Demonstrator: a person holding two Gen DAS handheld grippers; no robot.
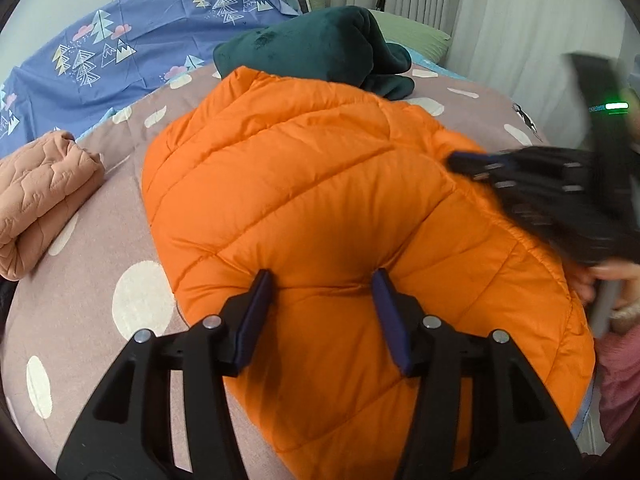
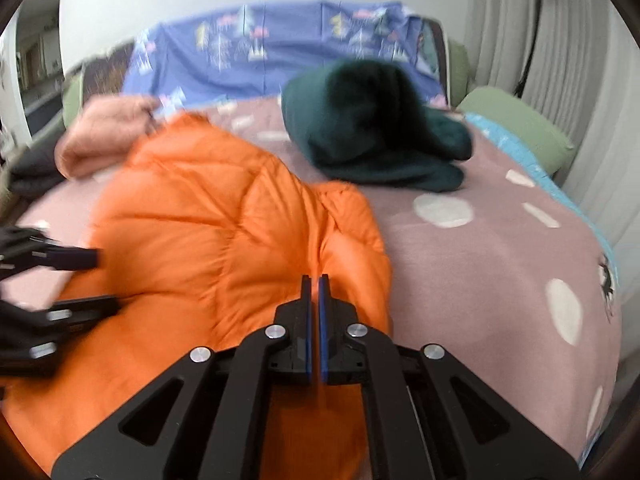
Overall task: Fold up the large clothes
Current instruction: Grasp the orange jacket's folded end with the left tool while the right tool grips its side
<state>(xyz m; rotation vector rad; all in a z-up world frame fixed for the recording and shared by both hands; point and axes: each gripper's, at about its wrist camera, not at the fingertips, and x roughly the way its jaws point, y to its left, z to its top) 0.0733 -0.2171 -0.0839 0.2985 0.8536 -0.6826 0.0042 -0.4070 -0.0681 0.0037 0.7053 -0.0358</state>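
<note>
An orange puffer jacket lies in a thick folded bundle on the bed; it also shows in the right wrist view. My left gripper is open, its fingertips pressing down into the jacket's quilted top. It shows blurred at the left of the right wrist view. My right gripper is shut over the jacket's right edge; whether fabric sits between the pads I cannot tell. It appears blurred at the right of the left wrist view.
The bed has a mauve cover with white spots. A folded dark green garment lies behind the jacket. A folded pink quilted garment sits at the left. A blue patterned sheet and curtains are beyond.
</note>
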